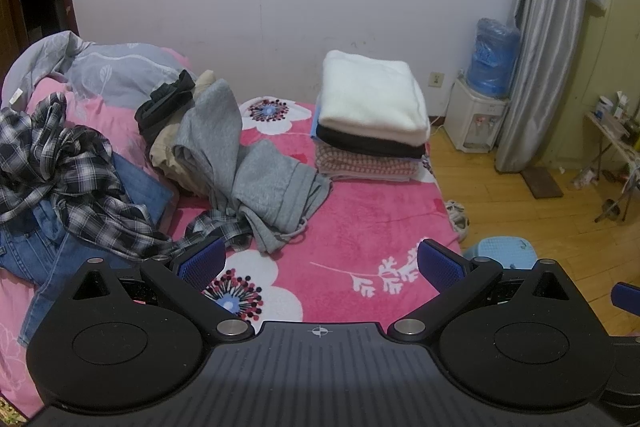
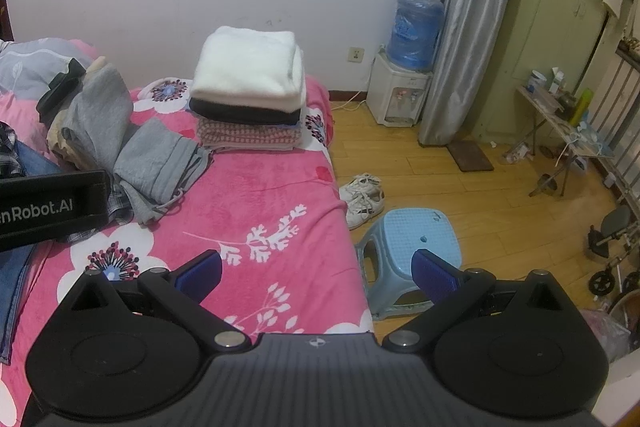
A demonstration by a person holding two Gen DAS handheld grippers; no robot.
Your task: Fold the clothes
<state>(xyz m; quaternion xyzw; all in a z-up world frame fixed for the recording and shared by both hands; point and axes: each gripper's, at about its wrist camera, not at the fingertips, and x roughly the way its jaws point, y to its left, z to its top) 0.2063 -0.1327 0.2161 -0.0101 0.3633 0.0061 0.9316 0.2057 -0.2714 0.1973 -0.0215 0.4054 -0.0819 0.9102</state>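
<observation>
A stack of folded clothes (image 1: 372,111) with a white top layer sits at the far end of the pink floral bed (image 1: 360,227); it also shows in the right wrist view (image 2: 248,87). Unfolded clothes lie to the left: grey sweatpants (image 1: 256,171), a plaid shirt (image 1: 60,167), blue jeans (image 1: 52,247). The sweatpants also show in the right wrist view (image 2: 132,155). My left gripper (image 1: 320,267) is open and empty above the bed's near part. My right gripper (image 2: 318,271) is open and empty over the bed's right edge.
A blue plastic stool (image 2: 412,243) and white sneakers (image 2: 362,199) stand on the wooden floor right of the bed. A water dispenser (image 2: 400,87), a grey curtain (image 2: 460,27) and a cluttered folding table (image 2: 560,115) stand further right. A bunched grey quilt (image 1: 100,67) lies at far left.
</observation>
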